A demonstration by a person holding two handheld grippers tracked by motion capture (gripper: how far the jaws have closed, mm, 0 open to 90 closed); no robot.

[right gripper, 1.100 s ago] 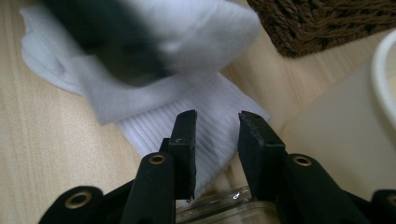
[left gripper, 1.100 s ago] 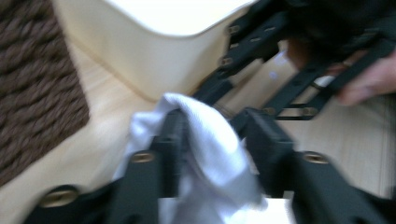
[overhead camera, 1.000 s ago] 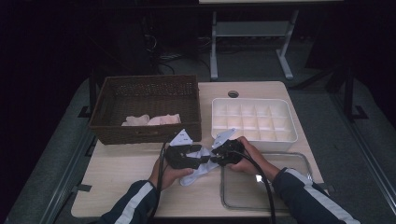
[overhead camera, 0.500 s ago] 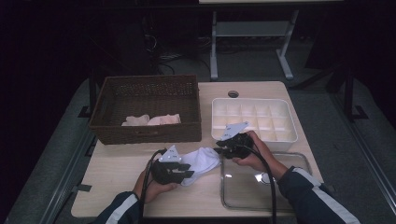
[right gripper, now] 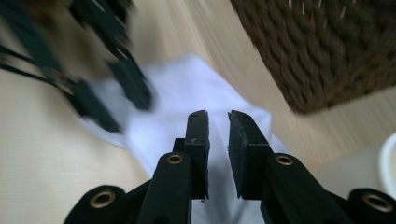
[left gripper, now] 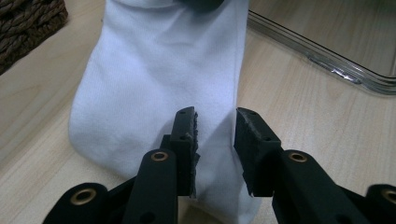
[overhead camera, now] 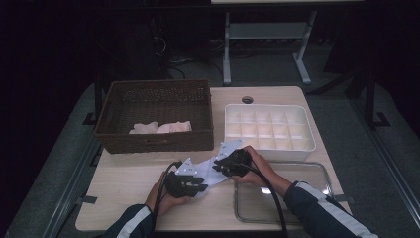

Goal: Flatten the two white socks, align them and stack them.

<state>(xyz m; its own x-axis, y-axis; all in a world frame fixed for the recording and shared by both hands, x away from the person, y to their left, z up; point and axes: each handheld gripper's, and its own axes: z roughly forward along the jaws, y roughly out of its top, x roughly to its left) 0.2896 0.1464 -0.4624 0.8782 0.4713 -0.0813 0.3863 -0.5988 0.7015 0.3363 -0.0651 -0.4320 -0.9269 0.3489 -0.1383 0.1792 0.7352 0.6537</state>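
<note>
High view hides the sock [overhead camera: 214,168] under both claws; each stands narrowly parted over it, grip unclear, right claw [right gripper: 218,122] just closing, left claw [left gripper: 215,122] too.

No text, label, brand, number or sign can be read on anything here, neither near the claws nor farther off.

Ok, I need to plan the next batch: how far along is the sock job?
Done: nothing sorted that I can see; the white compartment box looks empty. In hand: one white sock lies on the table, with the left gripper and right gripper at its ends. Both have just been closing; the left's pads stand apart, and the right's pinch is unclear. Left: pale cloth pieces wait in the wicker basket.
</note>
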